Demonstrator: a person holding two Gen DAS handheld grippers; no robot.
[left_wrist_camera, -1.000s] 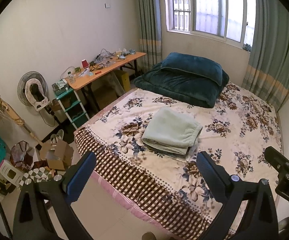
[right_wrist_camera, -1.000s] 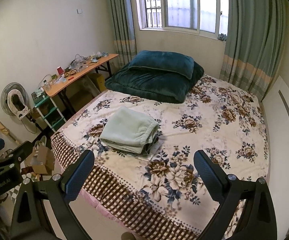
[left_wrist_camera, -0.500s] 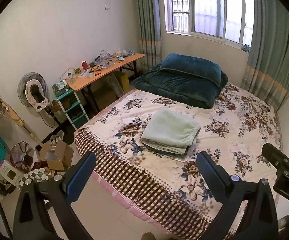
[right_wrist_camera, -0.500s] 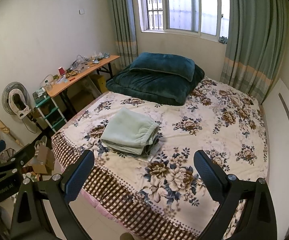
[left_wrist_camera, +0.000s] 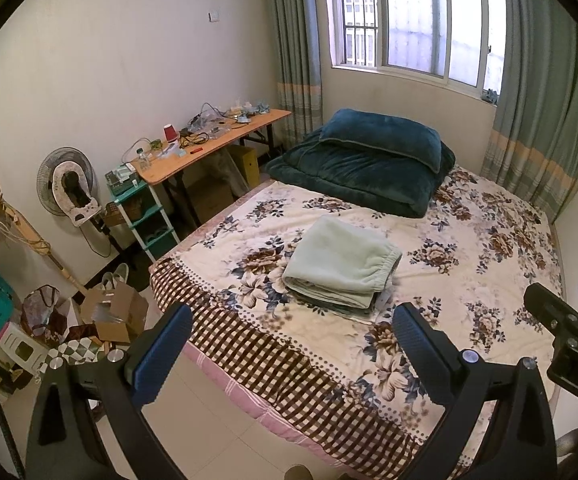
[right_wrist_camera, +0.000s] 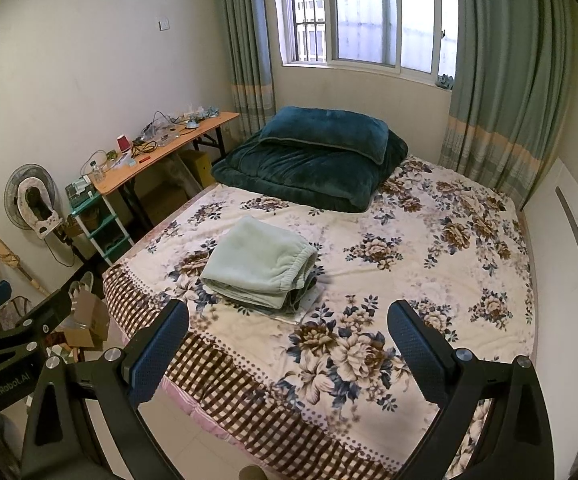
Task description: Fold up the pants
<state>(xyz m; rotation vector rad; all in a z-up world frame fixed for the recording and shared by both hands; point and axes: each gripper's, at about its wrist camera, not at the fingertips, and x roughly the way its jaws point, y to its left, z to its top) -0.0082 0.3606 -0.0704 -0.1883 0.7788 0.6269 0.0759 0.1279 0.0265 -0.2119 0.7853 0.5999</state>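
Pale green fleece pants [left_wrist_camera: 341,266] [right_wrist_camera: 259,266] lie folded on top of a small stack of other folded clothes, near the front left of a flowered bed [left_wrist_camera: 489,264] [right_wrist_camera: 429,264]. My left gripper [left_wrist_camera: 289,352] hangs open above the bed's foot, well short of the stack, nothing between its blue pads. My right gripper [right_wrist_camera: 289,350] is open too, likewise back from the stack and holding nothing. The right gripper's body shows at the right edge of the left wrist view [left_wrist_camera: 569,336]; the left gripper's body shows at the left edge of the right wrist view [right_wrist_camera: 13,344].
A dark teal quilt and pillow [left_wrist_camera: 369,160] lie at the head of the bed under the window. A cluttered wooden desk [left_wrist_camera: 209,144], a green shelf, a fan [left_wrist_camera: 67,184] and boxes [left_wrist_camera: 113,312] line the left wall. A white panel [right_wrist_camera: 569,280] runs along the bed's right side.
Both grippers have drawn back and up a little from the bed, so the folded pants look slightly farther away. Both stay open and empty.
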